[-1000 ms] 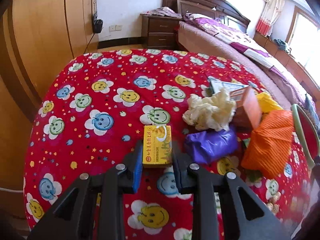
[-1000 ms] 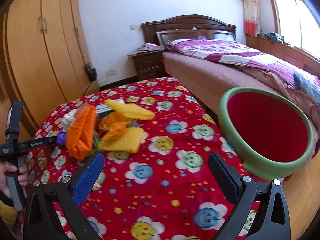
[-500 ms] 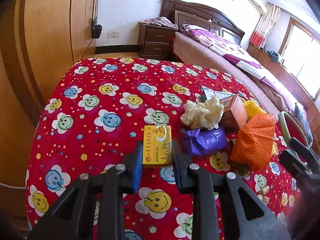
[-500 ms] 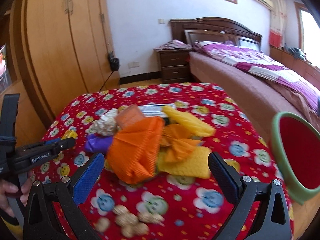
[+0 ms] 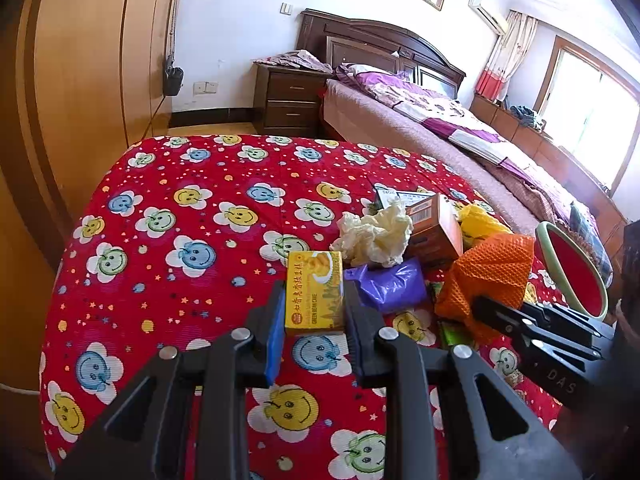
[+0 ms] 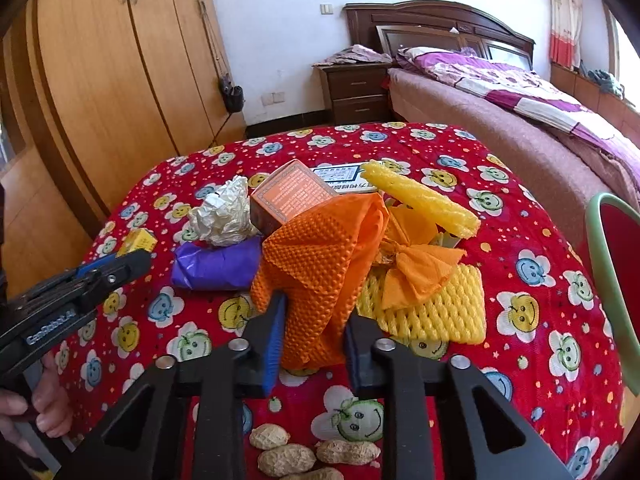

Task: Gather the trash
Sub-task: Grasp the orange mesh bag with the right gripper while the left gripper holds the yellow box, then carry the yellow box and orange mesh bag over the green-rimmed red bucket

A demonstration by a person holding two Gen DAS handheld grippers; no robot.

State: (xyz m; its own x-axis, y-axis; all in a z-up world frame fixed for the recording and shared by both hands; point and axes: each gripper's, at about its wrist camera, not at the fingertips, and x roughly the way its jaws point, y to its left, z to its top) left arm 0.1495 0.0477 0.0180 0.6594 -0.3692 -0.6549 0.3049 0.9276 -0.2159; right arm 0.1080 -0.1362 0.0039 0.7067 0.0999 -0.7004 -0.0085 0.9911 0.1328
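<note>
Two claws are over a red surface [image 5: 168,200] covered in smiley flowers. The left claw [image 5: 314,316] is clenched on a small yellow box [image 5: 315,288], with one pad pressing on each side of it. The right claw [image 6: 314,328] has just been closing, and now it squeezes the near end of an orange net wrap [image 6: 320,264] between its pads.

The trash sits in a pile near the middle of the surface. A purple bag [image 6: 216,262] lies just beside the orange net wrap, and a ball of crumpled paper [image 6: 226,212] sits behind the bag. An orange carton [image 6: 290,194] leans behind the net wrap. A yellow foam net [image 6: 436,304] lies flat by the right claw, with an orange paper bow [image 6: 416,264] on top of it. A few peanuts [image 6: 288,456] lie at the near edge. A red tub with a green rim [image 5: 572,272] stands at the right side of the surface.
</note>
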